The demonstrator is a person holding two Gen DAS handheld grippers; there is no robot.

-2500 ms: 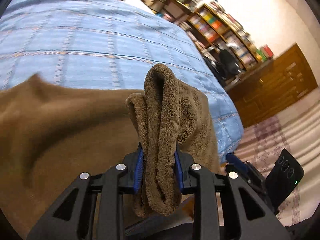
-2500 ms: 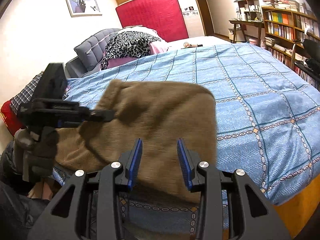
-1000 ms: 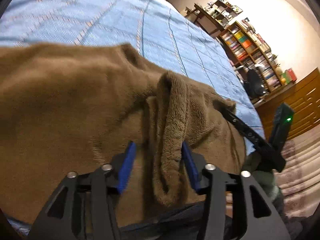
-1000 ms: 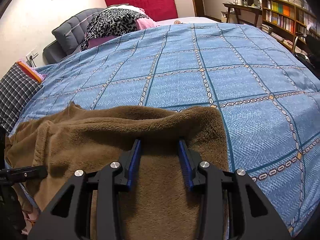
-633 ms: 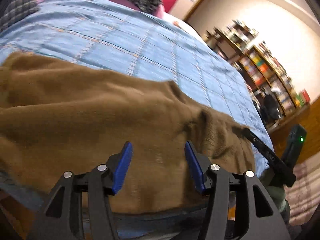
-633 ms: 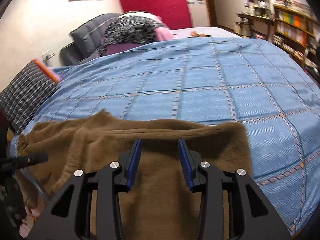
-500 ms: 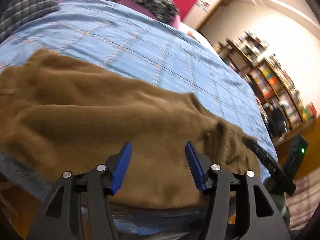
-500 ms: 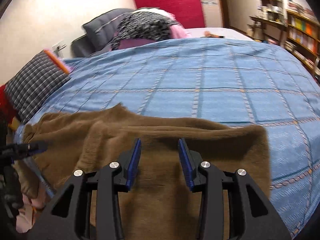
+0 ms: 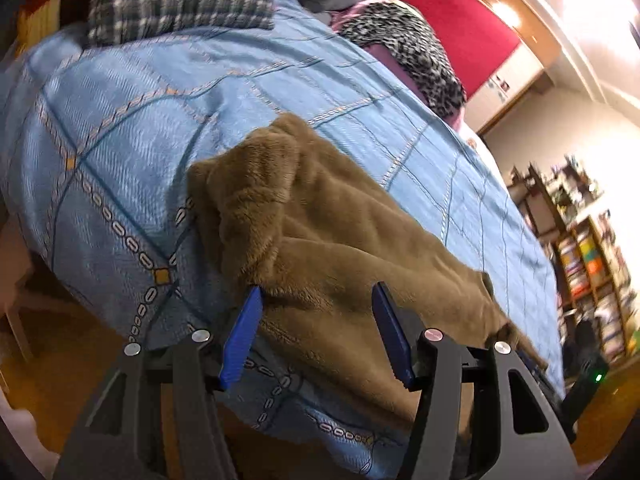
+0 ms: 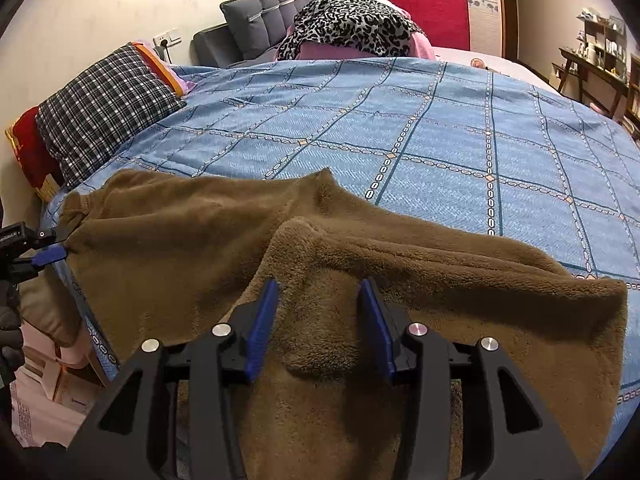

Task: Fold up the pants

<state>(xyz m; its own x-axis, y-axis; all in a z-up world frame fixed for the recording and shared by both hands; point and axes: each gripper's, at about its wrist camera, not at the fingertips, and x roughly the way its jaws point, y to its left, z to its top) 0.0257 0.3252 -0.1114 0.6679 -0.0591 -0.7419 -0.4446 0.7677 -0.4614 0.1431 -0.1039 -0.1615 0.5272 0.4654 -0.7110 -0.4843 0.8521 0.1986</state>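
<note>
Brown fleece pants lie spread along the near edge of the blue bed, partly hanging over it. They also show in the left wrist view. My left gripper is open at the pants' left end, jaws on either side of the front hem. It shows at the far left of the right wrist view. My right gripper is open over a raised fold in the middle of the pants, not closed on it.
The blue patterned bedspread covers the bed. A checked pillow lies at the left, a leopard-print cloth and grey cushion at the head. Bookshelves stand at the right. Wooden floor lies below the bed edge.
My left gripper let go of the bunched fleece, opened and moved left to the pants' end. My right gripper stayed open and shifted over the middle of the pants.
</note>
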